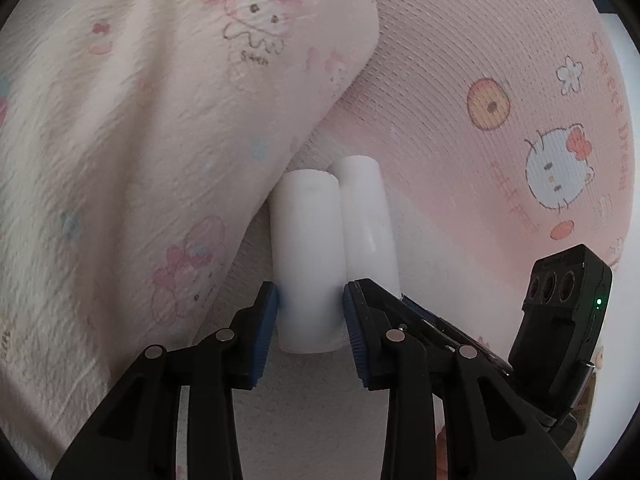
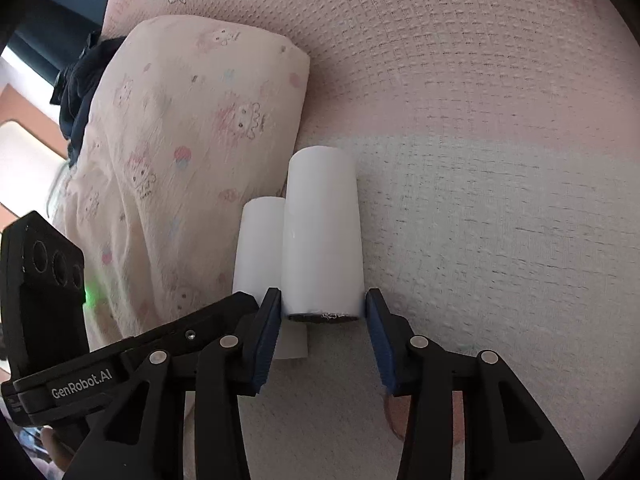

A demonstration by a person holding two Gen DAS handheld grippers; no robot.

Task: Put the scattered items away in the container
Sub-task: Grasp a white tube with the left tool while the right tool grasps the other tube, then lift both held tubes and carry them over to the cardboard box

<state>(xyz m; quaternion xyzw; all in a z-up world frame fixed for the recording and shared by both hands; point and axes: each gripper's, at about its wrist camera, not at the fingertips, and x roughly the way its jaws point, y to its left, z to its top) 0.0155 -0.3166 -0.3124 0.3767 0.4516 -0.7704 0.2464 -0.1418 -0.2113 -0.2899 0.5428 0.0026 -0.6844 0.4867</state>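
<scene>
Two white rolls lie side by side over a pink cartoon-print bed sheet [image 1: 460, 80]. My left gripper [image 1: 310, 312] is shut on the left white roll [image 1: 306, 248], which also shows in the right wrist view [image 2: 258, 240]. My right gripper [image 2: 322, 316] is shut on the right white roll [image 2: 322, 232], seen in the left wrist view [image 1: 370, 220] beside the first. The two grippers are close together; the right one's body [image 1: 560, 312] shows in the left view, the left one's [image 2: 44, 288] in the right view. No container is in view.
A cream pillow [image 1: 140, 140] with pink cartoon prints lies just left of the rolls; it also shows in the right wrist view [image 2: 172, 152]. Dark clothing [image 2: 80, 80] sits beyond the pillow at the bed's edge. The sheet [image 2: 480, 160] stretches out to the right.
</scene>
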